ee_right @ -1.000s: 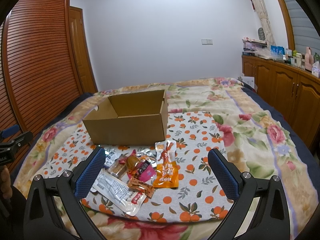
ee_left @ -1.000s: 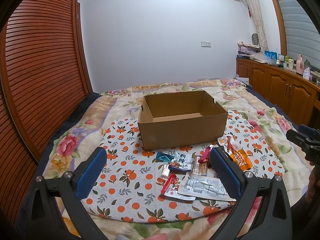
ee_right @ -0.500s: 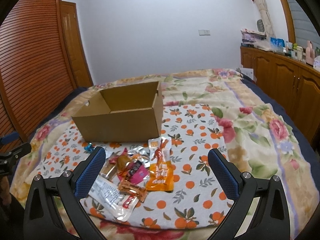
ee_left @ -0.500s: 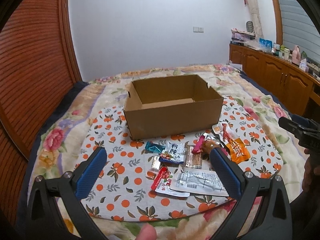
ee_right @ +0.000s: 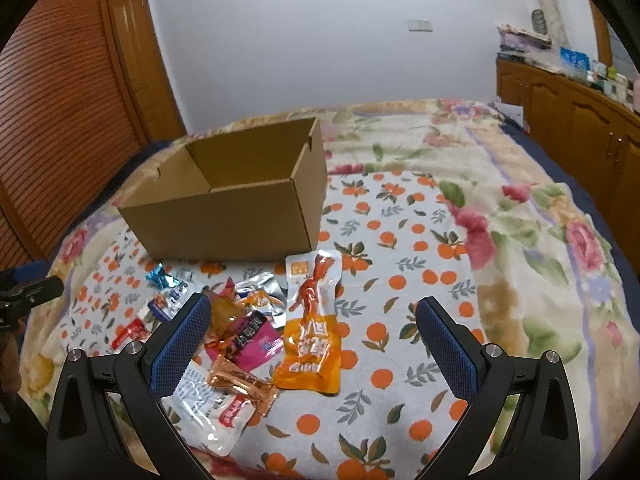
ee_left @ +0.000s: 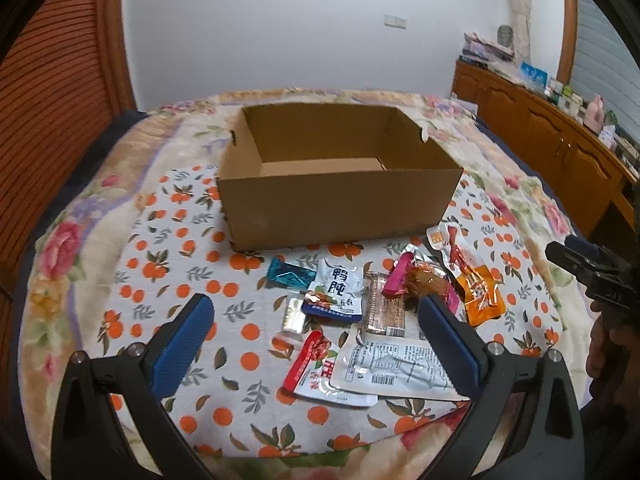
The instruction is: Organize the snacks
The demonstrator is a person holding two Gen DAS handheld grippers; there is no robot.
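Observation:
An open brown cardboard box (ee_left: 340,208) (ee_right: 236,220) stands empty on an orange-print cloth on the bed. Before it lie several snack packets: a white and blue one (ee_left: 336,292), a teal one (ee_left: 290,276), a clear white pouch (ee_left: 396,368), a red and white one (ee_left: 320,372), a pink one (ee_right: 250,340) and an orange one (ee_right: 312,332). My left gripper (ee_left: 316,328) hangs open above the packets, nothing between its fingers. My right gripper (ee_right: 312,326) is open over the orange packet, also holding nothing.
The orange-print cloth (ee_right: 400,264) lies over a floral blanket (ee_right: 540,240). A slatted wooden wardrobe (ee_left: 52,92) lines the left, and a wooden cabinet (ee_left: 552,140) with bottles on top runs along the right. The other gripper and a hand (ee_left: 600,280) show at the right edge.
Both grippers have come forward and lower toward the snack packets, so box and packets look larger. Both stay open. Nothing on the bed has moved.

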